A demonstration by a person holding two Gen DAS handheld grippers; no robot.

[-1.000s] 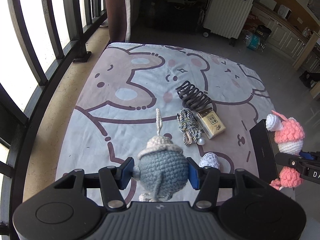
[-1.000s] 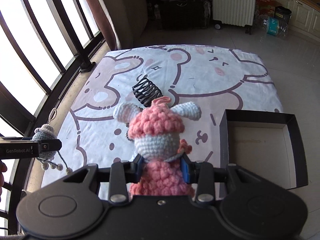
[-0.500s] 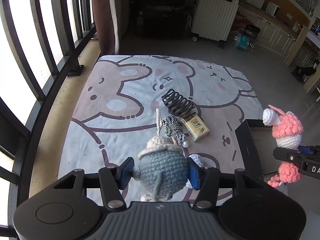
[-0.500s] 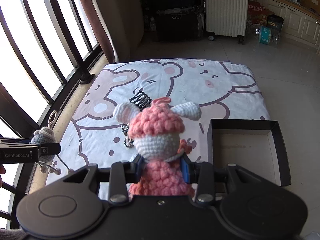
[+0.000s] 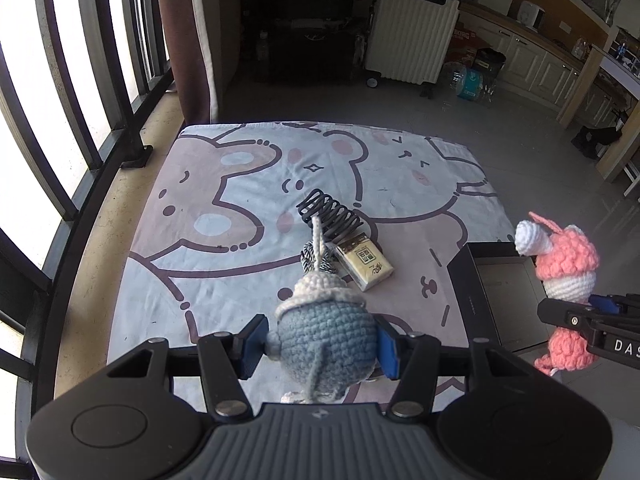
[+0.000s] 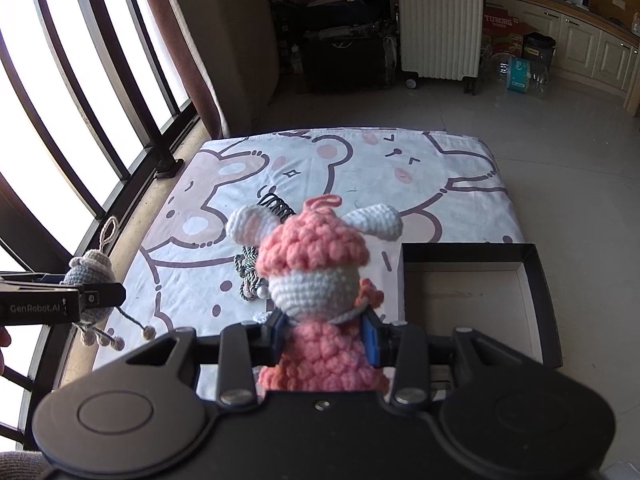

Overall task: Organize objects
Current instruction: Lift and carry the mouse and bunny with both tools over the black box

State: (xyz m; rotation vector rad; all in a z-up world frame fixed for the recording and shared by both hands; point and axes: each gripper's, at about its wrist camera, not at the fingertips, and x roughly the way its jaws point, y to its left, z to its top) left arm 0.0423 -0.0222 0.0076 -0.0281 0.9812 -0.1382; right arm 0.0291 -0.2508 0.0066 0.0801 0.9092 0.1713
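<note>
My left gripper [image 5: 322,344] is shut on a blue crochet doll [image 5: 326,340] with a white hat and holds it above the near part of the bear-print mat [image 5: 224,256]. My right gripper [image 6: 326,336] is shut on a pink crochet doll [image 6: 320,276] with white ears, held left of an open black box [image 6: 536,268]. The pink doll also shows in the left wrist view [image 5: 566,268], above the box [image 5: 468,292]. On the mat lie a black hair claw [image 5: 330,216], a braided cord [image 5: 320,258] and a small yellow pack [image 5: 364,260].
Barred windows [image 5: 60,128] and a curtain [image 5: 188,40] run along the left. A white suitcase [image 5: 412,36] and cabinets stand at the back on the tiled floor. The mat's right edge [image 5: 492,200] drops to the floor.
Both grippers have lifted and pulled back from the mat with their dolls still held. The mat and its objects look smaller and farther away.
</note>
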